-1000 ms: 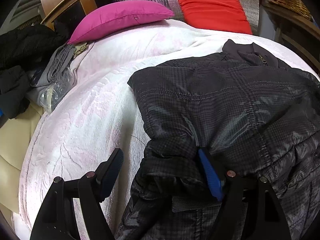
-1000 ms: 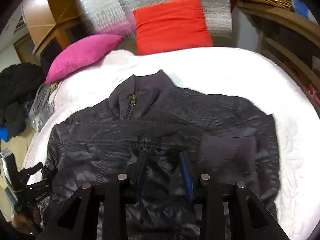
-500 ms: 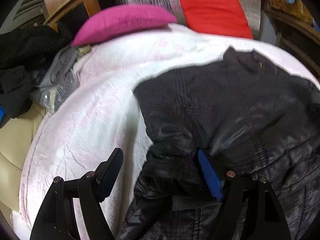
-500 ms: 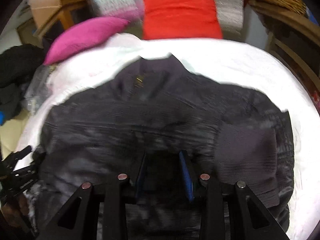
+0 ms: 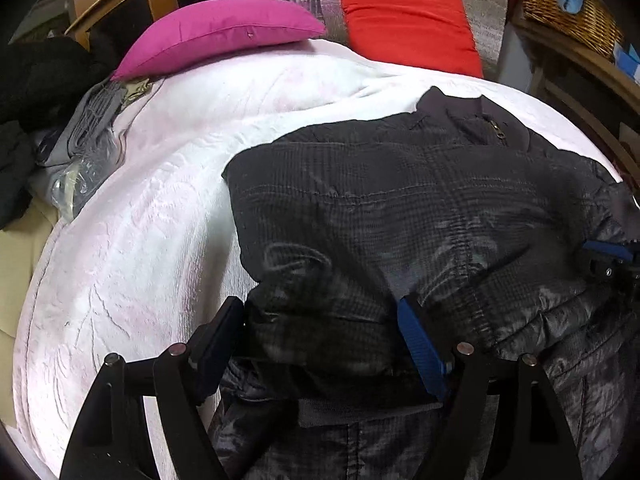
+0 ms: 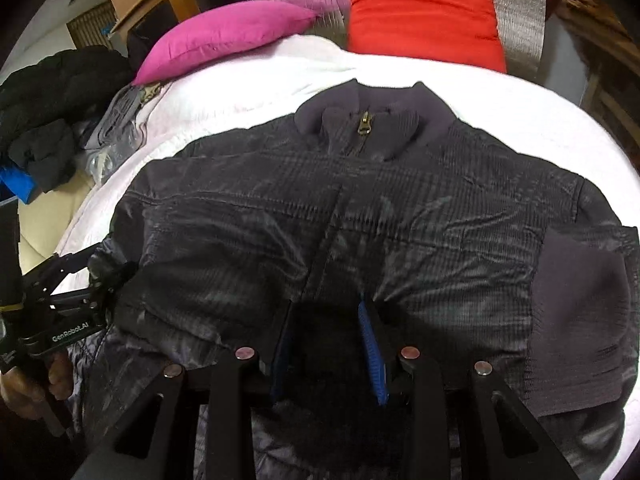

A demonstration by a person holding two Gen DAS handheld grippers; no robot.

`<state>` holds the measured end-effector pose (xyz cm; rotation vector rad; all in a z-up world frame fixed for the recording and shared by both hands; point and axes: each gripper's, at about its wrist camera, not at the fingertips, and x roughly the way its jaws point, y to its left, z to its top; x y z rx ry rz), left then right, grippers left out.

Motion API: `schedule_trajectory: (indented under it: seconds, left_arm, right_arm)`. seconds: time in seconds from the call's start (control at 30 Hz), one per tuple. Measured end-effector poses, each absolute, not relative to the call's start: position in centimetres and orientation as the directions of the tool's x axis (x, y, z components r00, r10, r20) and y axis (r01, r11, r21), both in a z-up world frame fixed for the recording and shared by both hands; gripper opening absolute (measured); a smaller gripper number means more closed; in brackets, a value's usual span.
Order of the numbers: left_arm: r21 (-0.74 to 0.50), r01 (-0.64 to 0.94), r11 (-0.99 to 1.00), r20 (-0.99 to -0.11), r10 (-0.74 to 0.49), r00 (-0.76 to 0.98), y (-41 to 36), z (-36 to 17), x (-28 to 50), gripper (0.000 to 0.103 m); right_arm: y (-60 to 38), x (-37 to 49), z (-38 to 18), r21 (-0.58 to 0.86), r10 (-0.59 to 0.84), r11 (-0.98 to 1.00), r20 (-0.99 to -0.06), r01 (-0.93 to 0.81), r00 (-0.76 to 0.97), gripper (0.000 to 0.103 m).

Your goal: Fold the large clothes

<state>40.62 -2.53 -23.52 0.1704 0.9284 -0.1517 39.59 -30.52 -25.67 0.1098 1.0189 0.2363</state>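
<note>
A dark checked padded jacket [image 5: 400, 200] lies front-up on the white bedspread [image 5: 140, 220], collar and zip [image 6: 365, 124] at the far side. A grey knit cuff [image 6: 580, 320] rests on its right part. My left gripper [image 5: 320, 312] straddles a bunched fold at the jacket's left edge. Its jaws are opening, and the fold fills the gap between them. My right gripper [image 6: 326, 308] is shut on a thick dark fold at the jacket's lower middle. Each gripper shows in the other's view: the left gripper [image 6: 96, 276], the right gripper [image 5: 600, 256].
A pink pillow [image 5: 220, 36] and a red cushion [image 5: 408, 20] lie at the bed's head. Black clothes [image 5: 36, 80] and a grey bundle [image 5: 88, 128] sit off the left edge. A wicker basket [image 5: 560, 0] stands on wooden furniture at the right. A hand [image 6: 24, 384] holds the left gripper.
The right gripper has moved in closer and lower over the jacket, rolling a little. In the left view, the bunched fold now reaches the left finger, and the right gripper has entered at the edge.
</note>
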Motion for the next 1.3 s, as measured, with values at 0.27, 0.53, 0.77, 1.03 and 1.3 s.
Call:
schedule_trajectory:
  seconds: [0.27, 0.53, 0.77, 1.03, 1.3]
  left_arm:
    - [0.046, 0.183, 0.982, -0.785, -0.077, 0.614, -1.3, -22.0, 40.2, 0.079]
    - [0.086, 0.150, 0.985, -0.811, -0.018, 0.584, -0.2, -23.0, 40.9, 0.079]
    - [0.069, 0.159, 0.985, -0.782, -0.046, 0.621, -0.4, -21.9, 40.1, 0.079]
    - [0.127, 0.175, 0.976, -0.796, -0.004, 0.606, -1.4, -22.8, 40.0, 0.079]
    - [0.085, 0.156, 0.984, -0.803, -0.025, 0.595, -0.3, -23.2, 40.0, 0.087]
  right_arm:
    - [-37.7, 39.2, -22.8, 0.257, 0.185, 0.966, -0.779, 0.035, 0.599, 0.036]
    - [-44.3, 39.8, -26.0, 0.324, 0.150, 0.917, -0.820, 0.233, 0.552, 0.037]
    - [-43.7, 38.3, -23.7, 0.373, 0.186, 0.907, -0.773, 0.197, 0.606, 0.037]
    - [-44.2, 38.4, -24.6, 0.374, 0.207, 0.905, -0.803, 0.201, 0.559, 0.037]
    - [-43.7, 36.8, -25.1, 0.368, 0.209, 0.913, -0.792, 0.176, 0.574, 0.039]
